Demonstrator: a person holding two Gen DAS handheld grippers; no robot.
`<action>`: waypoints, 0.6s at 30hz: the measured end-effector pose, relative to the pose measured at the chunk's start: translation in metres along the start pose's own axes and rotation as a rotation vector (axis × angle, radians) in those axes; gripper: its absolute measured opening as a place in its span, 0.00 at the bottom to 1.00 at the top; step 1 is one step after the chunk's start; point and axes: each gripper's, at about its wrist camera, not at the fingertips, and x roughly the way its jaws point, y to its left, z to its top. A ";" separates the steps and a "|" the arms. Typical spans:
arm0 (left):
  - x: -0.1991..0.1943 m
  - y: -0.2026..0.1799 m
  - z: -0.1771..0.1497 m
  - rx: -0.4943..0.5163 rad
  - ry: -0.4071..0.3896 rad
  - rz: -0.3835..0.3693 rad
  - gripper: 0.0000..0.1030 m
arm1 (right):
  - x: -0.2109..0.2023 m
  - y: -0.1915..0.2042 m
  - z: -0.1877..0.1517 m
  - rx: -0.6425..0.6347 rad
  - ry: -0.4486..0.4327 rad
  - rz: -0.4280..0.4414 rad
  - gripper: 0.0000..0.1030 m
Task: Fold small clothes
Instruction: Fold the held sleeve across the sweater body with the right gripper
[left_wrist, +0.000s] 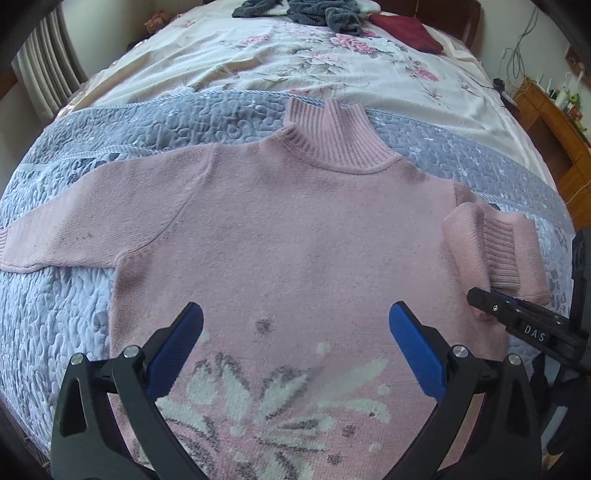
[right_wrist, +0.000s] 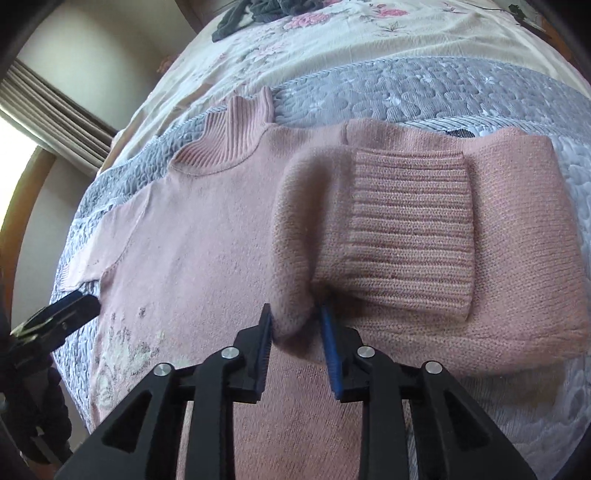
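Under folded sleeve (right_wrist: 406, 236), right gripper's (right_wrist: 297, 325) grip seems partly hidden.

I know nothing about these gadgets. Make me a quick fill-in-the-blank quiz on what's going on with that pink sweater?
1. The right gripper is pinching the sweater's folded ____.
2. The left gripper hovers over the pink sweater with its jaws ____.
3. The sweater lies on a quilt coloured ____.
4. The sweater's other sleeve lies stretched out ____.

Missing words: sleeve; open; blue; flat

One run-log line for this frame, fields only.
sweater: flat on bed quilt | right gripper: shut on folded sleeve | left gripper: open above hem | other sleeve: spread out
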 end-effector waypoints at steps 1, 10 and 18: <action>0.002 -0.008 0.001 0.007 0.004 -0.022 0.97 | -0.008 -0.001 -0.005 -0.015 -0.012 0.010 0.26; 0.041 -0.105 0.007 0.095 0.100 -0.161 0.96 | -0.070 -0.057 -0.044 0.081 -0.126 -0.036 0.26; 0.084 -0.152 0.017 0.112 0.187 -0.173 0.63 | -0.082 -0.090 -0.063 0.133 -0.141 -0.083 0.27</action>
